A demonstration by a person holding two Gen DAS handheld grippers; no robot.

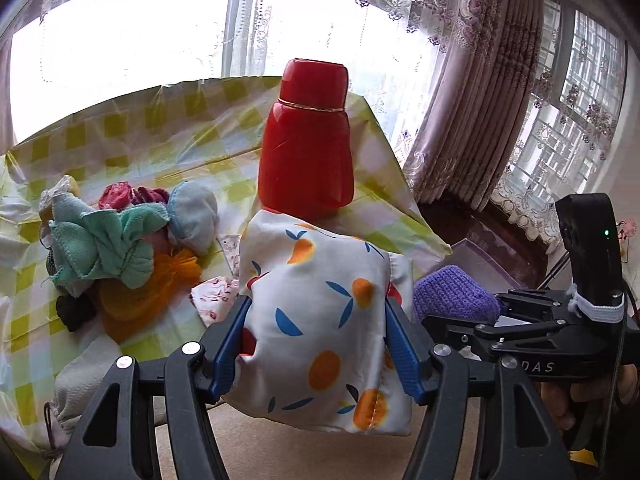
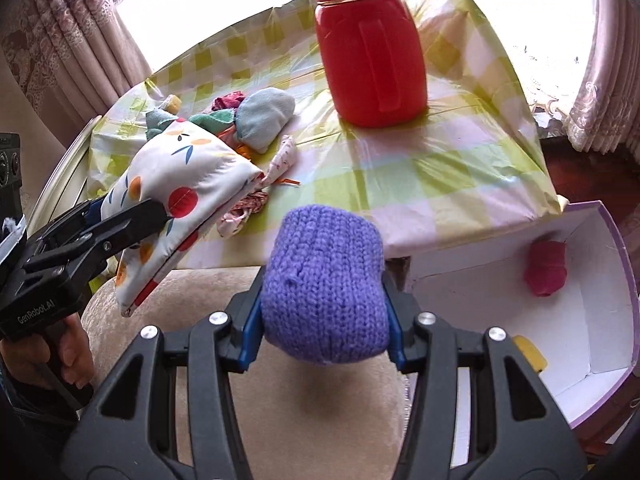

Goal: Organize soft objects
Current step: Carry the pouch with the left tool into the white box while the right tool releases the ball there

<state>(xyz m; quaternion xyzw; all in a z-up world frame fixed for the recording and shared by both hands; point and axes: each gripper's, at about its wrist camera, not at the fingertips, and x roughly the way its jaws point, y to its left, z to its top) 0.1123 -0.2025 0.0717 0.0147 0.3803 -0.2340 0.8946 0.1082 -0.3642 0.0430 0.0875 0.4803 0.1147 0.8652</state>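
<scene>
My left gripper (image 1: pixel 316 316) is shut on a white cushion printed with oranges and cherries (image 1: pixel 324 320), held in the air off the table's near edge. In the right wrist view the same cushion (image 2: pixel 180 184) hangs at the left. My right gripper (image 2: pixel 322 304) is shut on a purple knitted piece (image 2: pixel 324 284), also lifted; that piece (image 1: pixel 452 296) shows to the right in the left wrist view. A heap of soft things, teal cloth (image 1: pixel 100 248), pale blue pouch (image 1: pixel 194 220) and orange fabric (image 1: pixel 148 296), lies on the checked tablecloth (image 2: pixel 420 168).
A tall red flask (image 1: pixel 308 140) stands on the table behind the cushion. A white open box with a purple rim (image 2: pixel 592 320) sits to the right below the table, holding a pink knitted item (image 2: pixel 546 268) and something yellow (image 2: pixel 530 354). A beige upholstered seat (image 2: pixel 192 312) lies under both grippers.
</scene>
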